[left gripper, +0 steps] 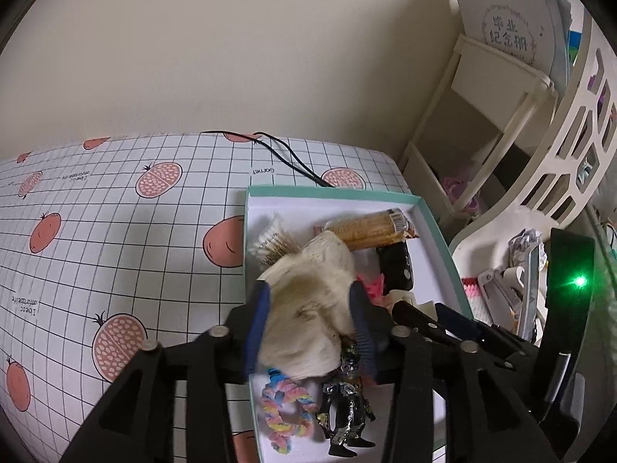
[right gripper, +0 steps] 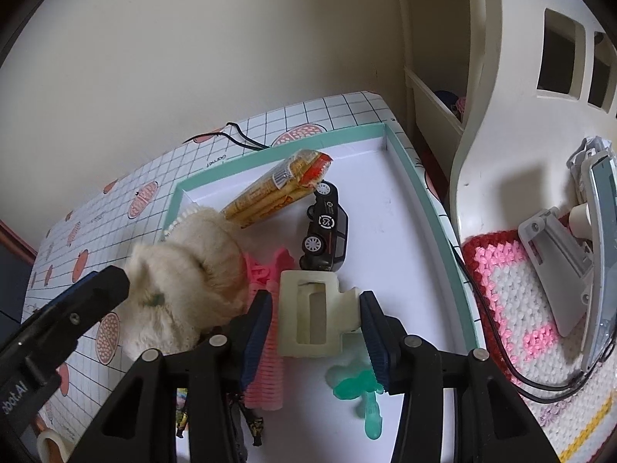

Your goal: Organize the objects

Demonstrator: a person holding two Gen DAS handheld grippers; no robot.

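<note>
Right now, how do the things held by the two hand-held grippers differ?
The left hand-held gripper holds a cream plush toy, soft and furry; the right hand-held gripper holds a pale hair claw clip, rigid plastic with a rectangular opening. The plush toy bulges well past its fingers; the hair claw clip fits between its own. Both are cream-coloured and sit over the teal-rimmed box.

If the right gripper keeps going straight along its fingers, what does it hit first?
The cream hair claw clip already sits between the right gripper's fingers; beyond it, probably the black toy car, though depth is unclear.
</note>
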